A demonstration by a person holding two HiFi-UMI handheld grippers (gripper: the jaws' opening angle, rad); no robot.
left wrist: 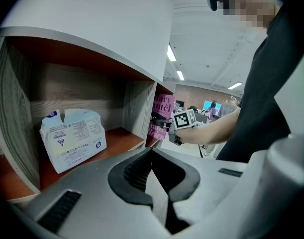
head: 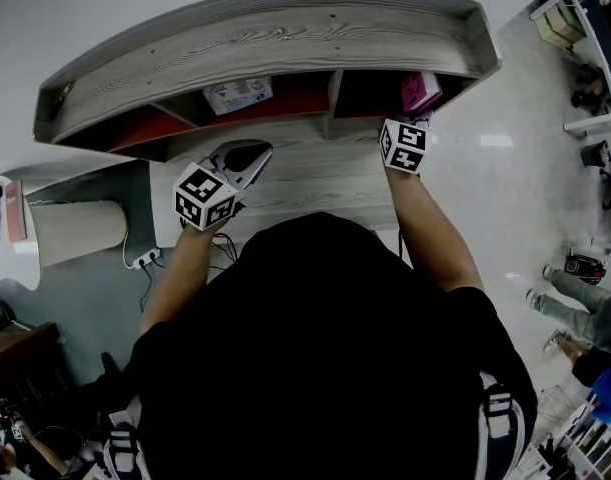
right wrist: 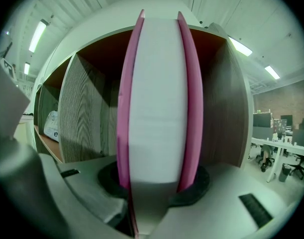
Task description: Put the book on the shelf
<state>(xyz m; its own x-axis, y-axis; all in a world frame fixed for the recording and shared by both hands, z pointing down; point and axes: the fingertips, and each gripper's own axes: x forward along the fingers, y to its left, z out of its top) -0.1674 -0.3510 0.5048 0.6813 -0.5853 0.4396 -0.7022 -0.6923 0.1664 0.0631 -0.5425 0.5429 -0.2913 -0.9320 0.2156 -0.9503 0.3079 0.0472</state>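
Pink-covered and upright, the book (right wrist: pixel 159 98) sits pinched in the right gripper (right wrist: pixel 159 182) at the mouth of the right-hand compartment of the shelf (head: pixel 285 38), so placing likely needs a push inward, then release; the left gripper (left wrist: pixel 152 151) hangs pressed together, empty.

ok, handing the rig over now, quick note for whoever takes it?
Right gripper: jaws clamped on the pink book, upright, at the mouth of the right compartment of the shelf.
Left gripper: jaws together, empty, in front of the middle compartment, which holds a white packet.
Done: book brought to the shelf.
Left: seat it inside, release, withdraw.
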